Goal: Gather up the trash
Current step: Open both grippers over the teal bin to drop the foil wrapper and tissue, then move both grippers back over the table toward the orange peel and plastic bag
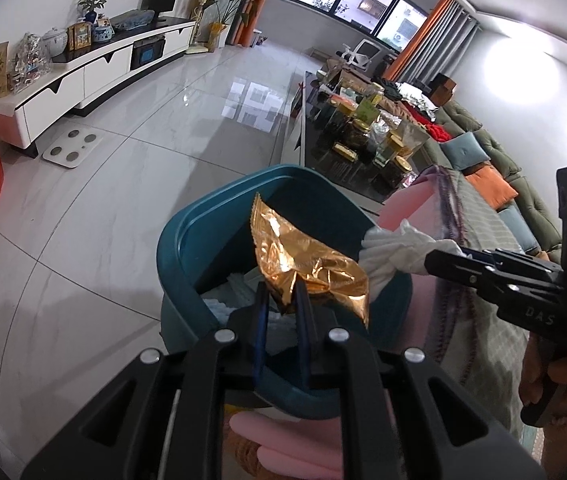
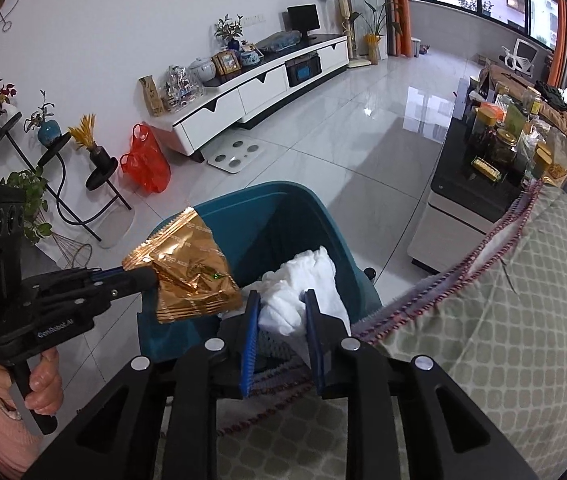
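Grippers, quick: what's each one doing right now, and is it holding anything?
Left gripper: shut on the gold wrapper, over the blue bin.
Right gripper: shut on the white tissue.

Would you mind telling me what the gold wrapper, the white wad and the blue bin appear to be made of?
Gold wrapper: apparently metallised foil film, shiny, sharply creased, with a crimped, serrated edge. White wad: seemingly tissue or thin soft paper, matte with soft crumpled folds; it could be thin cloth. Blue bin: looks like moulded plastic, smooth with a rounded rim and a dull sheen.
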